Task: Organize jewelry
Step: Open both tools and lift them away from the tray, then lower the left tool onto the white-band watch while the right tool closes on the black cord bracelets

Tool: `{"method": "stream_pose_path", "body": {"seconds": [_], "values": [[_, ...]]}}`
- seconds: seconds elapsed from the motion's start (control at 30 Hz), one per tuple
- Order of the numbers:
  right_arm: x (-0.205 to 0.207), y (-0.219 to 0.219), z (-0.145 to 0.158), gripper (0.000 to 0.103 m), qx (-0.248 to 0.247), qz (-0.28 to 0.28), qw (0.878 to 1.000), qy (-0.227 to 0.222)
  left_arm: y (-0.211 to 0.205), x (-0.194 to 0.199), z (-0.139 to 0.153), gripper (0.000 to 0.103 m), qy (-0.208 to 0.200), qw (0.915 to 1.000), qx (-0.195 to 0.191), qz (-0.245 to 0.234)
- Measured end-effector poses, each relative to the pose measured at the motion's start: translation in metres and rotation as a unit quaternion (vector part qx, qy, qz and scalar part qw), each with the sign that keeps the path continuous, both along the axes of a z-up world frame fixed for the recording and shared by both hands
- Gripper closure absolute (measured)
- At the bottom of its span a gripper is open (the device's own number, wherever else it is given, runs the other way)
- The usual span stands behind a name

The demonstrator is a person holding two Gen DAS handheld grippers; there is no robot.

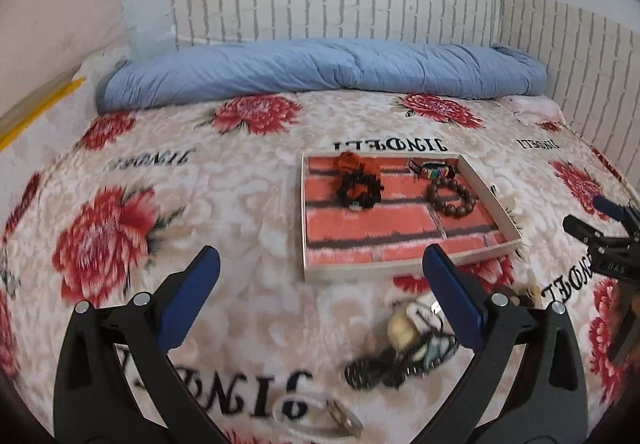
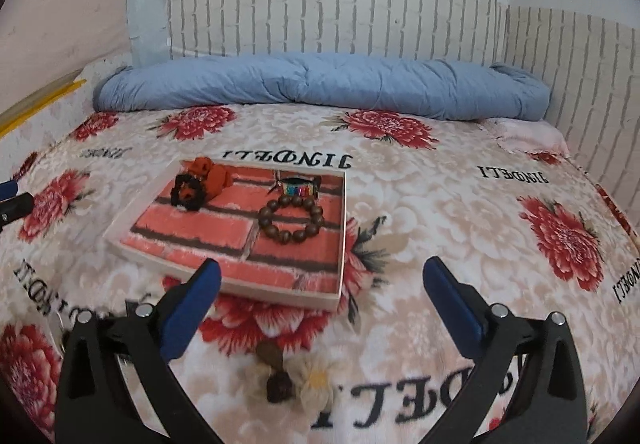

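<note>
A shallow white tray (image 1: 494, 199) (image 2: 342, 244) with a red brick-pattern lining lies on the flowered bed cover. In it lie a black scrunchie (image 1: 359, 191) (image 2: 187, 191), an orange fabric piece (image 1: 351, 161) (image 2: 210, 169), a brown wooden bead bracelet (image 1: 451, 195) (image 2: 291, 217) and a rainbow band (image 1: 434, 168) (image 2: 298, 188). My left gripper (image 1: 320, 262) stands open and empty above the cover, near the tray's front edge. A loose pile of jewelry (image 1: 404, 348) lies just below it. My right gripper (image 2: 322, 272) is open and empty too, over dark beads and a cream flower piece (image 2: 298, 380).
A rolled blue quilt (image 1: 320, 69) (image 2: 320, 83) lies across the far side of the bed, against a white brick-pattern wall. A silver bangle (image 1: 340, 420) lies near the front edge in the left wrist view. The right gripper's tips (image 1: 600, 228) show at that view's right edge.
</note>
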State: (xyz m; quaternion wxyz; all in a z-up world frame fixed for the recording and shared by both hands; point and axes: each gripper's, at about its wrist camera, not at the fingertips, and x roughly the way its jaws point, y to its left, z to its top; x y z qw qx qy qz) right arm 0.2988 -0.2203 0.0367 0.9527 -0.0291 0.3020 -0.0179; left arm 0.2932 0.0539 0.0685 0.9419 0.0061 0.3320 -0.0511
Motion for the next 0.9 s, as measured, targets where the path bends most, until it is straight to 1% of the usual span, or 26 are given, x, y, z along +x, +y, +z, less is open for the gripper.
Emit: {"method": "stream_pose_path", "body": {"seconds": [0.07, 0.23, 0.43, 0.6, 0.77, 0.9], "values": [[-0.010, 0.002, -0.006, 0.004, -0.001, 0.000, 1.000, 0.001, 0.007, -0.011, -0.010, 0.005, 0.006, 0.9999, -0.012, 0.007], [-0.035, 0.004, -0.021, 0.004, 0.012, -0.004, 1.000, 0.002, 0.018, -0.027, -0.033, 0.005, 0.024, 0.9992, -0.024, 0.021], [-0.054, 0.007, -0.039, 0.005, 0.022, -0.009, 1.000, 0.006, 0.033, -0.043, -0.059, 0.005, 0.045, 0.9984, -0.016, 0.032], [-0.060, 0.013, -0.051, 0.005, 0.030, -0.015, 0.999, 0.016, 0.046, -0.051, -0.070, 0.005, 0.050, 0.9980, -0.002, 0.037], [-0.064, 0.025, -0.057, 0.005, 0.043, -0.024, 0.999, 0.023, 0.060, -0.057, -0.080, 0.005, 0.062, 0.9977, 0.002, 0.029], [-0.064, 0.045, -0.066, 0.005, 0.040, -0.030, 0.998, 0.036, 0.065, -0.061, -0.090, 0.005, 0.067, 0.9975, 0.012, 0.017]]}}
